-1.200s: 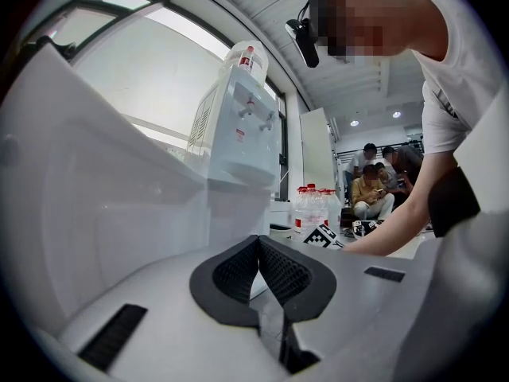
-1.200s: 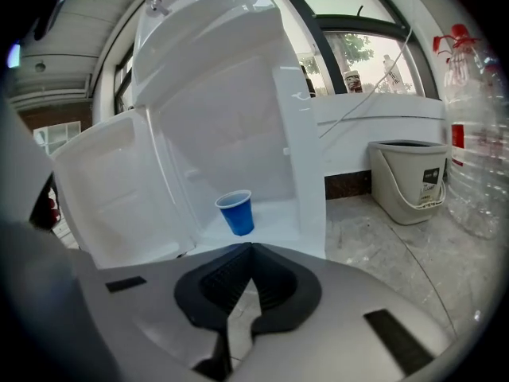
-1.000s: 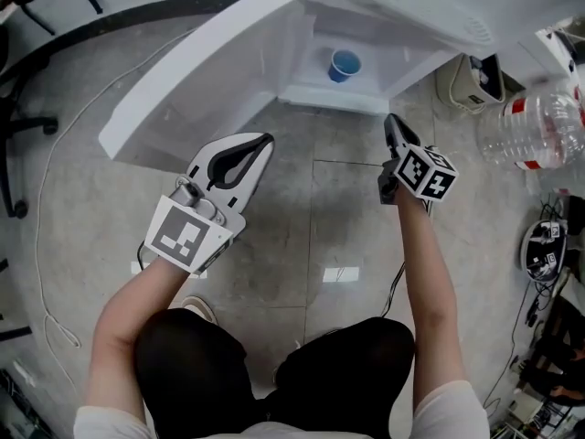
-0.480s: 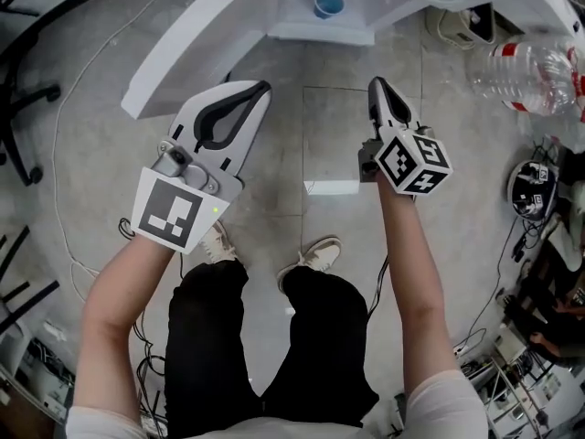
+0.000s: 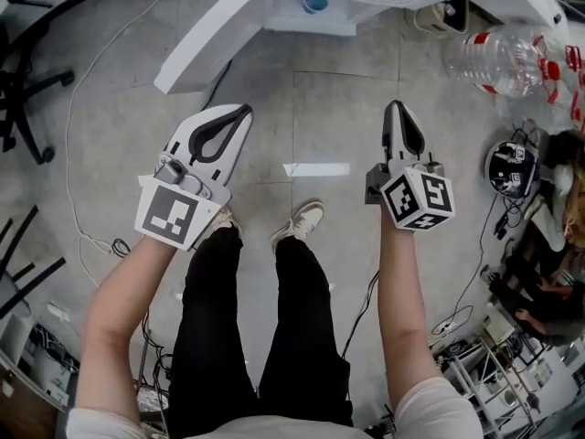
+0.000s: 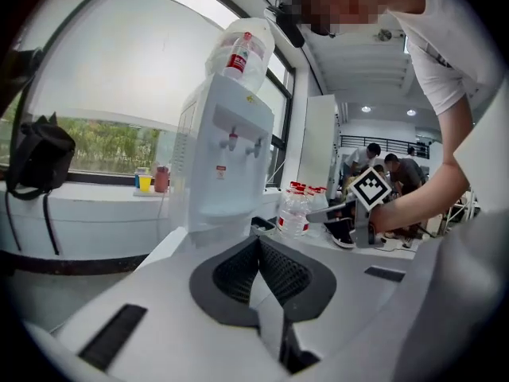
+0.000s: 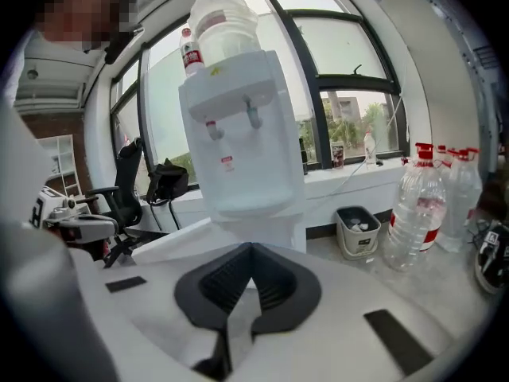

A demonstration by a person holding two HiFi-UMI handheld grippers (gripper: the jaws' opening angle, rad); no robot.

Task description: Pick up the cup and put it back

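Two pairs of dark ribbed fingers (image 6: 232,275) are pressed tip to tip with nothing between them. The white left gripper (image 5: 243,111) and the white right gripper (image 5: 395,108) are both closed and empty. They are held side by side, apart from each other, above the grey tiled floor (image 5: 347,90).

Ahead of them stands a tall white water dispenser (image 7: 242,150) with its lower door (image 5: 212,35) swung open. The small blue cup (image 5: 315,2) sits upright inside that open lower compartment, well apart from both grippers. Whether it holds anything cannot be made out.

An inverted clear plastic jug (image 7: 223,21) with a red label sits on top of the dispenser, and how full it is cannot be judged. On the floor to the dispenser's right, a small grey waste bin (image 7: 355,229) holds some pale scraps. Beside the bin stand large clear water bottles with red caps (image 7: 419,213). On the window ledge to the dispenser's left, a small yellow cup (image 6: 144,183) and a reddish container (image 6: 161,179) stand next to each other.
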